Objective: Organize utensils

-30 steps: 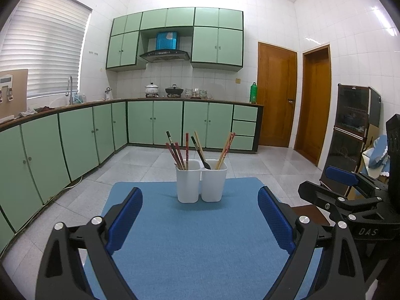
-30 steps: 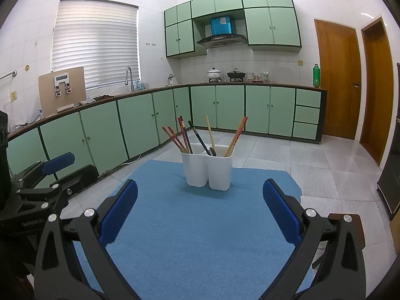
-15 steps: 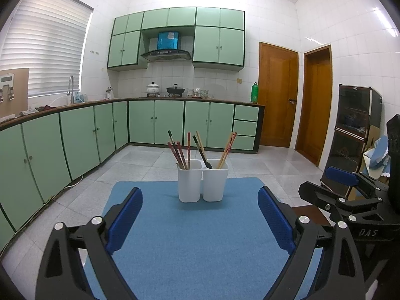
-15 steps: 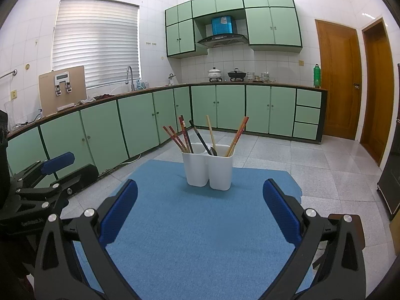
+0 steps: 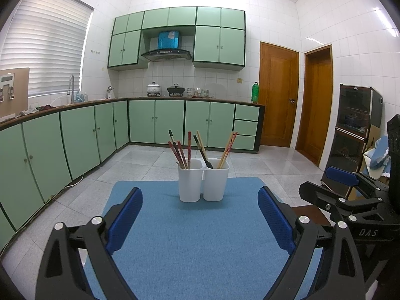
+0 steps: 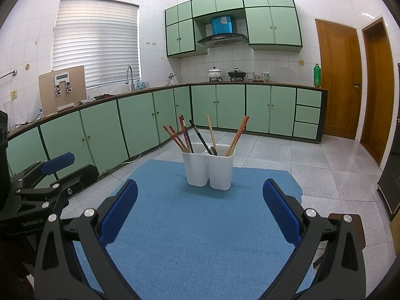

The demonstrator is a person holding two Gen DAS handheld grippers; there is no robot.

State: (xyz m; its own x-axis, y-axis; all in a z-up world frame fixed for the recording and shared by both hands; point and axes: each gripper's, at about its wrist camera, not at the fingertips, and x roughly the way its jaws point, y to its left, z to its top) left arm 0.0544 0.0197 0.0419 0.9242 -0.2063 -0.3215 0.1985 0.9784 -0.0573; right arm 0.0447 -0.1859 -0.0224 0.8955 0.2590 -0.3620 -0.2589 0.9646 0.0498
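A white two-compartment utensil holder [image 5: 203, 183] [image 6: 208, 169] stands at the far middle of a blue mat [image 5: 200, 237] [image 6: 200, 225]. Its left cup holds red and dark chopsticks [image 5: 180, 151] [image 6: 180, 136]. Its right cup holds a black spoon [image 5: 203, 155] and wooden chopsticks [image 5: 227, 150] [image 6: 237, 136]. My left gripper [image 5: 200, 221] is open and empty, well short of the holder. My right gripper [image 6: 200, 215] is open and empty too. Each gripper shows at the edge of the other's view.
Green kitchen cabinets [image 5: 75, 135] run along the left and back walls. Two wooden doors [image 5: 278, 95] are at the back right. A dark cabinet [image 5: 355, 130] stands at the right. A brown stool corner [image 6: 350, 225] lies beside the mat.
Both views drift slightly; the holder sits a touch higher and further right in the frames. Both grippers stay open and empty.
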